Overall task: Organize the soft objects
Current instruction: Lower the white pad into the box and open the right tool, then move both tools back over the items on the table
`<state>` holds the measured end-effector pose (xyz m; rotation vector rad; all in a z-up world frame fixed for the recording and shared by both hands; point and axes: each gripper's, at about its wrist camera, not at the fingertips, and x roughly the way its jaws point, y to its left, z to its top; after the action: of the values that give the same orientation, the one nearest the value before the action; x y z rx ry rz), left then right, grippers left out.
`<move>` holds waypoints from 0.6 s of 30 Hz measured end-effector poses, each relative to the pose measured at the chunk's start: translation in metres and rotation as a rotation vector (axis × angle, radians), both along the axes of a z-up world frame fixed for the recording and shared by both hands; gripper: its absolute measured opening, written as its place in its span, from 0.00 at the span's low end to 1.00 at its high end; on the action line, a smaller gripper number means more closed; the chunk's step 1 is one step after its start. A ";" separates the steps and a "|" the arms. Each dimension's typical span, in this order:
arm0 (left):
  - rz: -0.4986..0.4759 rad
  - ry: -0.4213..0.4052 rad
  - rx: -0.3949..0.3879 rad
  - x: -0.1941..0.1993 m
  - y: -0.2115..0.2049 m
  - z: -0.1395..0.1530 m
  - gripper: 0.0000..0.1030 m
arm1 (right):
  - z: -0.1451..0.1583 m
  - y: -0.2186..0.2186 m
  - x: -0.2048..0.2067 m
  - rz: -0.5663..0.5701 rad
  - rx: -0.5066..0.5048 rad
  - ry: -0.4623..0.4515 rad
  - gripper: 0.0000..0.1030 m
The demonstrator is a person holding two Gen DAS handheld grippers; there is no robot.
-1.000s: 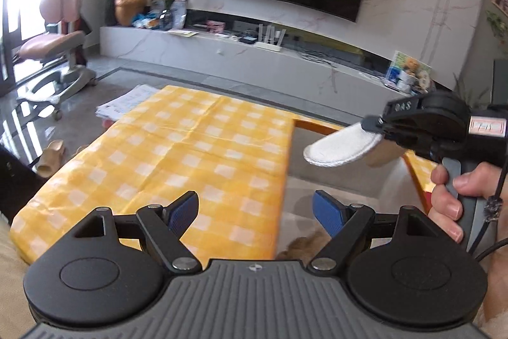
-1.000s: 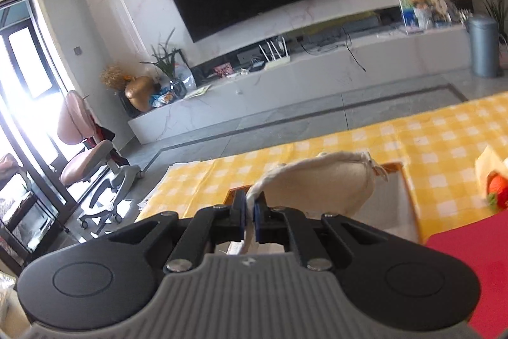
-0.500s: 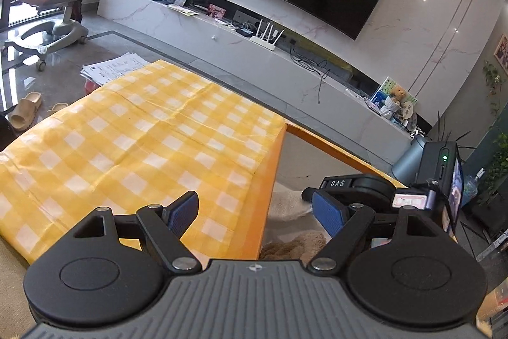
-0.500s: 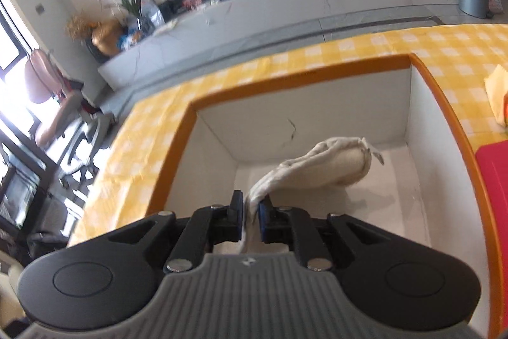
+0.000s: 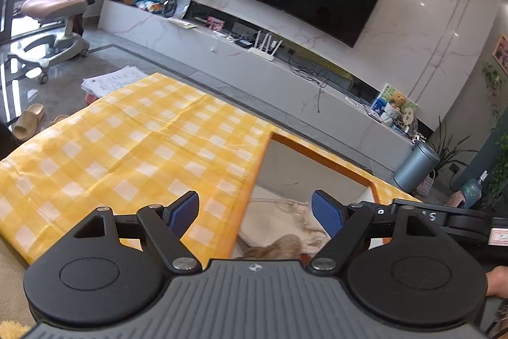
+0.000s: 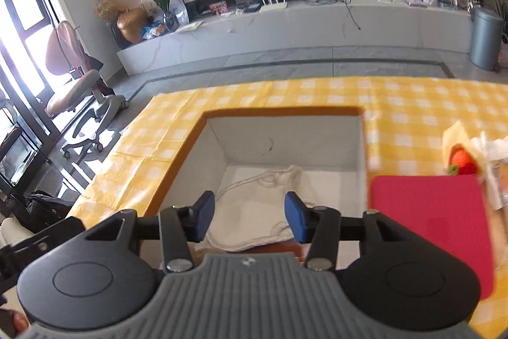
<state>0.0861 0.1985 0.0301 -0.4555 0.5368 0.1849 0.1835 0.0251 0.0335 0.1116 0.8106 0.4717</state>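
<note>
Now the white cloth bag (image 6: pixel 254 212) is lying down in the box (image 6: pixel 285 142), since the right tongs (image 6: pixel 249 220) are opening off it, while the left tongs (image 5: pixel 255 216) are waiting apart and empty.

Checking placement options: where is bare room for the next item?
Free: the checked tablecloth left of the box, and the box floor right of the white cloth. Crowded: the cloth's right end, around the red mat and the toy strawberry.

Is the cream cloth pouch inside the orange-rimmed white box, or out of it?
Inside. The cream cloth pouch lies on the floor of the orange-rimmed white box, below the opening right tongs, which grip nothing.
</note>
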 end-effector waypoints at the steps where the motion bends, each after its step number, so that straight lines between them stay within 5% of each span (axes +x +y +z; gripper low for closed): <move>1: -0.015 -0.005 0.015 0.000 -0.007 0.002 0.92 | 0.007 -0.007 -0.003 0.004 -0.012 -0.021 0.48; 10: -0.011 -0.068 0.164 -0.009 -0.078 0.031 0.92 | 0.041 -0.066 -0.039 -0.057 -0.154 -0.290 0.61; 14: -0.014 -0.089 0.232 -0.008 -0.115 0.035 0.91 | 0.044 -0.101 -0.045 -0.103 -0.094 -0.316 0.65; 18: -0.055 -0.082 0.262 0.002 -0.150 0.037 0.91 | 0.042 -0.123 -0.042 -0.132 -0.162 -0.314 0.65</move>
<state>0.0885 0.0485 0.0669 -0.1916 0.4370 0.1799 0.1414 -0.0979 0.0759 -0.0586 0.5267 0.2877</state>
